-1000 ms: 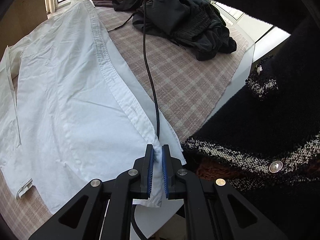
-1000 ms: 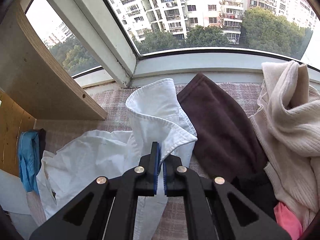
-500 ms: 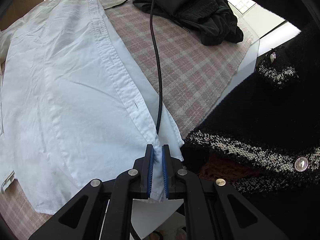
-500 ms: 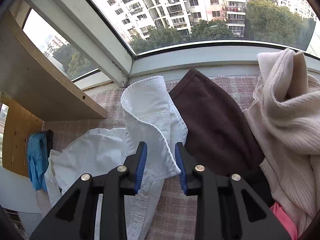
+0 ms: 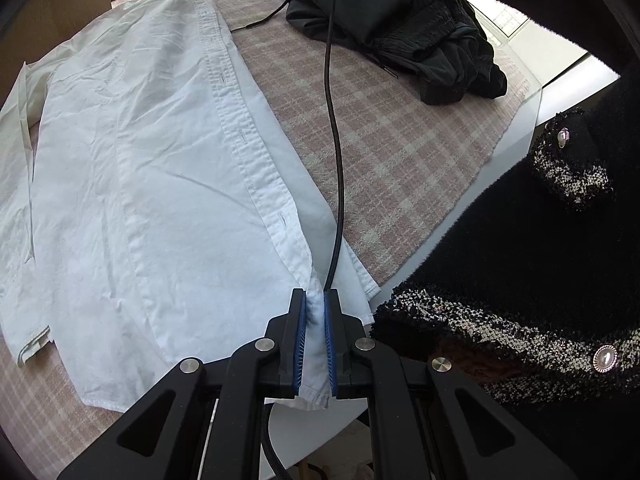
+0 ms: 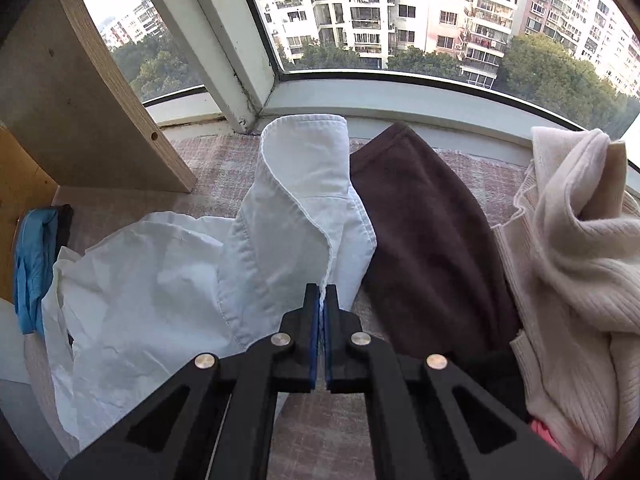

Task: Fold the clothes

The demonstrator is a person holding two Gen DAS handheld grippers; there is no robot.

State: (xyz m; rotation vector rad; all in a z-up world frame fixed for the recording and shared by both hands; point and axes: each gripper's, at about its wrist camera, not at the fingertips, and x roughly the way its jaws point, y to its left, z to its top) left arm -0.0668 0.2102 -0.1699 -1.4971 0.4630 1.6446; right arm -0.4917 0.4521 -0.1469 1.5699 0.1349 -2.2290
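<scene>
While pinched at both ends, white button-up shirt (image 5: 152, 184) lies stretched lengthwise over pink plaid cloth (image 5: 400, 152) on the table, placket running toward the window. Left gripper (image 5: 315, 320) closed on the shirt's hem corner at the near table edge, fabric bunched between the blue pads (image 5: 301, 340), jaws nearly together with only the cloth between them. Right gripper (image 6: 322, 308) clamped tight on the collar (image 6: 304, 184) edge, a thin line of white stitching caught between its pads, collar standing up and curled just ahead of the fingertips. Black cable (image 5: 334, 120) hanging across the cloth down to the left gripper. Heap of black clothing (image 5: 400, 20) well to the right of the shirt. Brown fleece garment (image 6: 428, 240) touching the collar's right side; cream ribbed sweater (image 6: 572, 248) beyond that. Blue cloth (image 6: 34, 264) at far left beside a wooden panel (image 6: 80, 112). Person's black knit jacket (image 5: 540, 260) close at right in the left wrist view.
</scene>
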